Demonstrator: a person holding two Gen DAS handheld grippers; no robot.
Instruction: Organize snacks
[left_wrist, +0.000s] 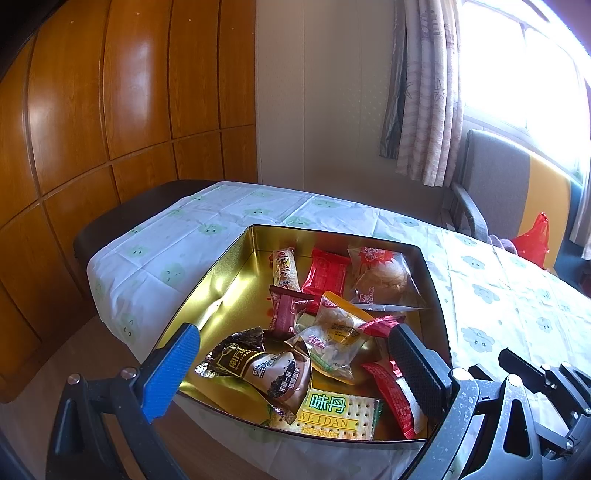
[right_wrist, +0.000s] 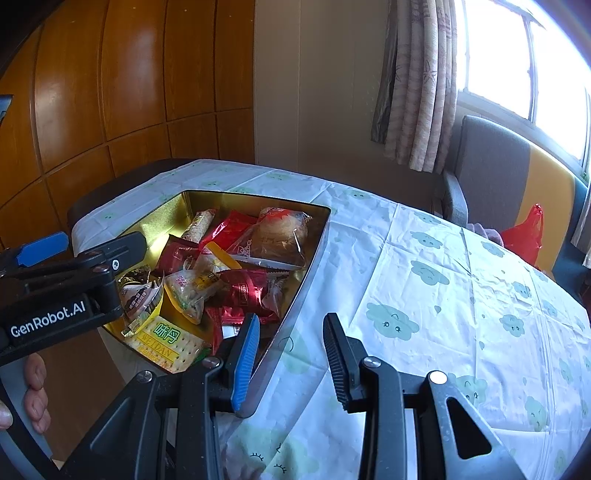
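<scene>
Gold and shiny inside, the tin box (left_wrist: 236, 280) sits on the table, on a white tablecloth (left_wrist: 177, 236) with little green clouds. On the far left stands a wall of brown wood panels (left_wrist: 110, 92).

The left gripper (left_wrist: 291, 354) hangs over the near end of the box. Its jaws are wide apart and hold nothing. One finger has a blue pad (left_wrist: 171, 369) and the other a black pad (left_wrist: 413, 369). Between them lies a brown snack pack (left_wrist: 266, 369), and a cracker pack (left_wrist: 332, 413) with green and yellow writing lies at the near wall. Deeper in the box are a yellow pack (left_wrist: 340, 325), a red pack (left_wrist: 327, 275) and a clear bag with a round bun (left_wrist: 384, 277).

To the right, the right gripper (right_wrist: 291, 350) is at the right side of the box. Its jaws are open too, not as wide, and hold nothing. Its blue pad (right_wrist: 245, 362) is over the box's side wall (right_wrist: 306, 273), and its black pad (right_wrist: 338, 362) is over the cloth.

Far right are a grey chair (right_wrist: 487, 162), a red plastic bag (right_wrist: 524, 236), a curtain (right_wrist: 417, 81) and a bright window (right_wrist: 517, 55).
</scene>
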